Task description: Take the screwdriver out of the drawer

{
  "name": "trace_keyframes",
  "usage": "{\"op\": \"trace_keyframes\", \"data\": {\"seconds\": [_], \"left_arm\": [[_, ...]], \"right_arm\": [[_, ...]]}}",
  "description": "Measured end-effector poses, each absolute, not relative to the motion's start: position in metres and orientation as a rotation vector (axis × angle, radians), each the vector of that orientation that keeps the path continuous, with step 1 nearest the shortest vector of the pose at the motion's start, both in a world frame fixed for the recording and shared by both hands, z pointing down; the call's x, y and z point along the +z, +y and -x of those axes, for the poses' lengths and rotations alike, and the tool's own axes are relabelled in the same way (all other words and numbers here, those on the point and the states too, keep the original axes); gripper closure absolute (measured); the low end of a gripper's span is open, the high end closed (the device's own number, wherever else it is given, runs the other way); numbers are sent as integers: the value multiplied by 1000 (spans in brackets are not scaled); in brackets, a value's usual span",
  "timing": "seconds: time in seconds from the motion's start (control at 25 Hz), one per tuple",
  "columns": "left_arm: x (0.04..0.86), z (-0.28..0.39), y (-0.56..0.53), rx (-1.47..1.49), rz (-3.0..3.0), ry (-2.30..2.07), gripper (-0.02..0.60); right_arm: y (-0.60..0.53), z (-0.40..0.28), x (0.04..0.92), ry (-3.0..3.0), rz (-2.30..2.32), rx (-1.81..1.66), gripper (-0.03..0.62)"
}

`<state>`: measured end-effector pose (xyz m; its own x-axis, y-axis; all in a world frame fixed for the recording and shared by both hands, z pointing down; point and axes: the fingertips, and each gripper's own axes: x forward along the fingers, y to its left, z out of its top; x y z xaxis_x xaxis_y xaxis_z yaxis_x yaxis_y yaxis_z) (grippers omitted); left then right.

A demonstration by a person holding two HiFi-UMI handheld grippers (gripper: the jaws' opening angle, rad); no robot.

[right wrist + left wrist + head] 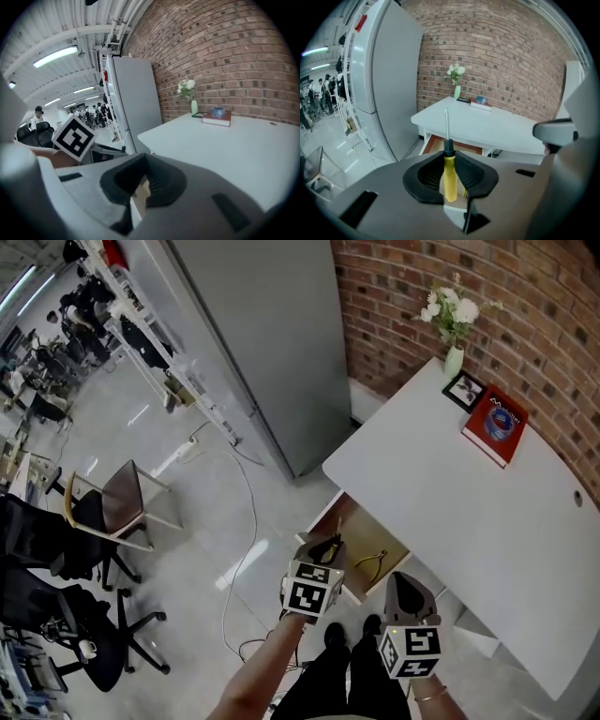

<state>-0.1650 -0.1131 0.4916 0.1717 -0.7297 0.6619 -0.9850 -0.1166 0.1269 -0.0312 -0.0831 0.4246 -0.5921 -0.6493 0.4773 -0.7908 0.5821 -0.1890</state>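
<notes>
A screwdriver (450,180) with a yellow handle and a thin steel shaft stands upright between the black pads of my left gripper (449,159), which is shut on the handle. In the head view, my left gripper (325,547) hangs over the left front corner of the open wooden drawer (394,549) under the white table (450,493). The drawer (440,143) shows below and beyond the held screwdriver. My right gripper (405,589) is to the right, near the drawer's front. Its pads (159,185) meet at the tips with nothing between them.
Pliers (372,561) lie in the drawer. On the table's far end stand a vase of white flowers (453,320), a small picture frame (465,390) and a red book (495,425). A tall grey cabinet (262,334) rises to the left, with chairs (112,507) farther left.
</notes>
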Motion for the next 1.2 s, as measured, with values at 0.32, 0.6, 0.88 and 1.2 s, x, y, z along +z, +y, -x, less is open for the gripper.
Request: {"op": "trace_keyframes", "data": {"seconds": [0.32, 0.6, 0.88, 1.2], "left_arm": [[443, 185, -84, 467, -1865, -1716, 515], [410, 202, -48, 402, -1841, -1841, 515], [381, 229, -20, 310, -1789, -1953, 515], [354, 242, 6, 229, -1764, -2026, 515]], "right_arm": [[-89, 53, 389, -2528, -1115, 461, 592], [-80, 66, 364, -2584, -1052, 374, 592], [-72, 76, 352, -2620, -985, 358, 592], [-70, 79, 339, -2643, -941, 341, 592]]}}
